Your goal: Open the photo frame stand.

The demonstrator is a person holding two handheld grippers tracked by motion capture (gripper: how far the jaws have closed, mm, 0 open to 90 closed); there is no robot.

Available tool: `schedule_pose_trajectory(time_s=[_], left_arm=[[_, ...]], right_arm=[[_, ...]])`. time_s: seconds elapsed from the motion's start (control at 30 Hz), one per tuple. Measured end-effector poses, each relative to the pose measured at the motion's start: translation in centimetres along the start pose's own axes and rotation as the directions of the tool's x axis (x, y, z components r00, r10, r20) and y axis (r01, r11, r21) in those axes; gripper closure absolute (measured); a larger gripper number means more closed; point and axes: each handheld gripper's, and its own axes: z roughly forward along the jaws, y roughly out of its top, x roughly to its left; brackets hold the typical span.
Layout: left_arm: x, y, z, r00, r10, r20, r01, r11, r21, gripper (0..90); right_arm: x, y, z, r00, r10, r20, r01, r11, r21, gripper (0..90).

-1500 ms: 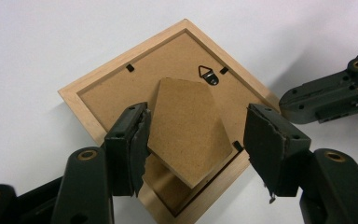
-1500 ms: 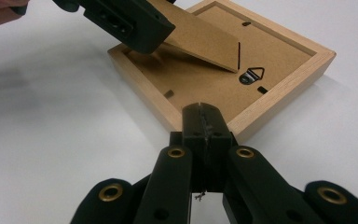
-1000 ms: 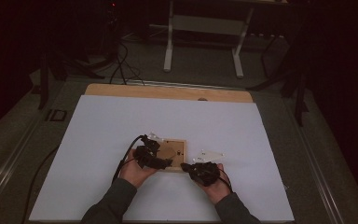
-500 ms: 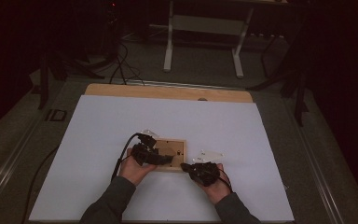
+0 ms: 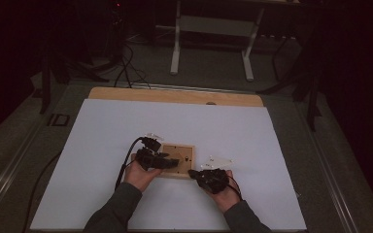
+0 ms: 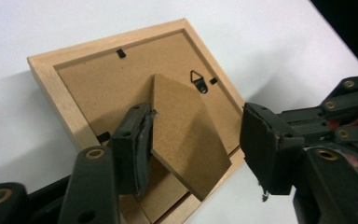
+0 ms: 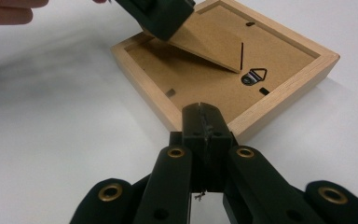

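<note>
The wooden picture frame point(image 6: 65, 100) lies face down on the white table cover point(image 5: 102, 145), its brown backing board point(image 6: 121, 88) uppermost, just as it lay a second ago; it has not shifted. The hinged easel stand point(image 6: 186, 140) is lifted off the backing and sits between the jaws of the left gripper point(image 6: 196, 140); one pad point(image 6: 140, 144) is at the stand's edge, the other stands apart from it, so the jaws are released and not yet pressing, though they have just been closing in on the stand. In the high view the left gripper point(image 5: 158, 160) lies slightly nearer the frame's middle than in the earlier frame. A triangular hanger loop point(image 6: 197, 80) and small black retaining tabs point(image 6: 120, 52) sit beyond the jaws on the backing. The frame's recess holds only this backing board with its stand and fittings.

The right gripper point(image 7: 204, 122) is clenched with nothing between its jaws; its closed tips rest at the frame's near wooden edge point(image 7: 242, 123), apparently touching it; its place in the high view point(image 5: 209, 178) matches the earlier frames. Crumpled clear plastic point(image 5: 221, 160) lies on the cover just beyond the right hand point(image 5: 226, 196).
</note>
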Motion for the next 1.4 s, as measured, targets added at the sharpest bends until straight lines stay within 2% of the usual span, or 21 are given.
schedule_pose_trajectory(time_s=[0.17,0.5,0.7,0.97,1.03,1.2,1.4], left_arm=[[0.1,0.1,-0.1,0.9997,-0.017,-0.015,0.017,0.9999,0.001,54.0],[-0.4,0.0,0.0,0.9985,0.003,-0.055,-0.002,0.9997,0.022,54.8],[-0.8,-0.1,-0.1,0.9965,0.039,-0.074,-0.037,0.999,0.025,54.8],[-1.4,-0.3,-0.3,0.9899,0.101,-0.1,-0.099,0.9948,0.022,54.8],[-1.5,-0.4,-0.3,0.9889,0.106,-0.105,-0.104,0.9944,0.02,54.8],[-1.9,-0.7,-0.4,0.9832,0.136,-0.122,-0.136,0.9907,0.005,54.9],[-2.4,-1.1,-0.6,0.9741,0.178,-0.14,-0.182,0.9832,-0.016,54.9]], right_arm=[[0.1,0.0,0.0,1.0,-0.005,0.004,0.005,1.0,-0.001,90.0],[0.3,-0.1,0.0,0.9996,-0.025,0.016,0.025,0.9997,-0.003,90.0],[0.4,-0.1,0.0,0.9995,-0.028,0.018,0.028,0.9996,0.0,89.1],[0.9,-0.1,-0.1,0.9987,-0.049,0.011,0.049,0.9987,0.012,81.6],[0.9,0.0,-0.2,0.9986,-0.05,0.018,0.05,0.9987,0.014,76.6],[0.4,0.0,-0.6,0.9986,-0.023,0.047,0.023,0.9997,-0.004,68.2],[-0.7,0.2,-1.2,0.9958,0.04,0.082,-0.037,0.9986,-0.038,56.1]])
